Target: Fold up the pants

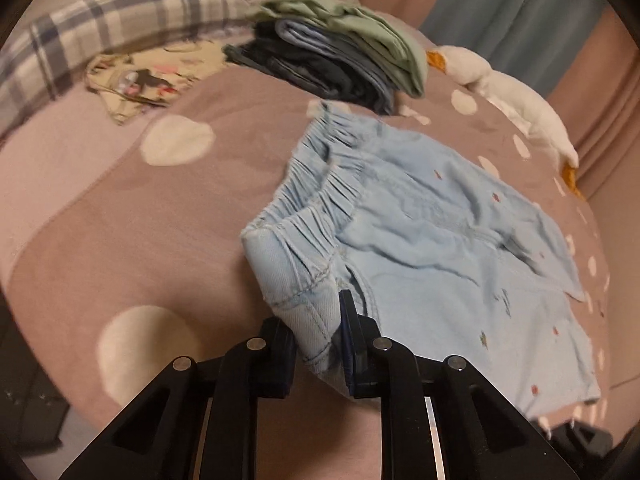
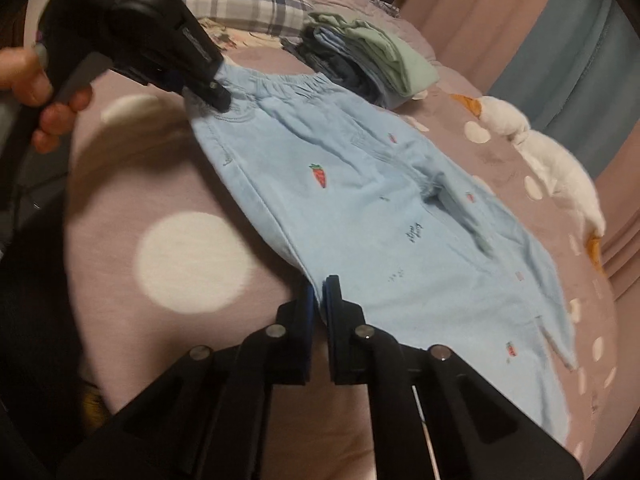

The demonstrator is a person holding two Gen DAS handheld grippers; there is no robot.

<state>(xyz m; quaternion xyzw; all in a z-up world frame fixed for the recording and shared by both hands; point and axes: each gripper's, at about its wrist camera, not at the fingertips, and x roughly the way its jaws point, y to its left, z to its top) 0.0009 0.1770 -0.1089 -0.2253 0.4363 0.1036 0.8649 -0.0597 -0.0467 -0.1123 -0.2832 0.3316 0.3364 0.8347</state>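
Pants of pale blue denim with small embroidered carrots [image 2: 360, 208] lie spread flat on the mauve bedspread with white dots [image 2: 192, 264], one pair only. Their long axis runs from the gathered elastic waistband [image 1: 320, 184] at one end to the leg hems at the other, and both pairs of tongs sit on the same long side edge — the near edge as each camera sees it.

The left tongs [image 1: 320, 344] are clenched on the waistband corner, a thick fold of denim pinched between the pads. The right tongs [image 2: 320, 320] are clenched on the thin side seam further down the leg, jaws almost touching with only the cloth edge between them. In the right wrist view the left tongs appear again at the far waistband corner, held by a person's hand [image 2: 44, 92].

So the garment lies ahead of both tongs, stretching away towards the far side of the bed. The likely next move is a lengthwise fold, carrying this gripped edge over onto the opposite edge; the two grips are well apart along the seam, which should keep the edge straight as it lifts.

Counted: two pairs of tongs, one pair of pants in hand, one stack of folded clothes with a green piece on top [image 1: 344, 52] just beyond the waistband, one white plush goose [image 1: 516, 108] along the far side, one plaid pillow [image 1: 120, 20].
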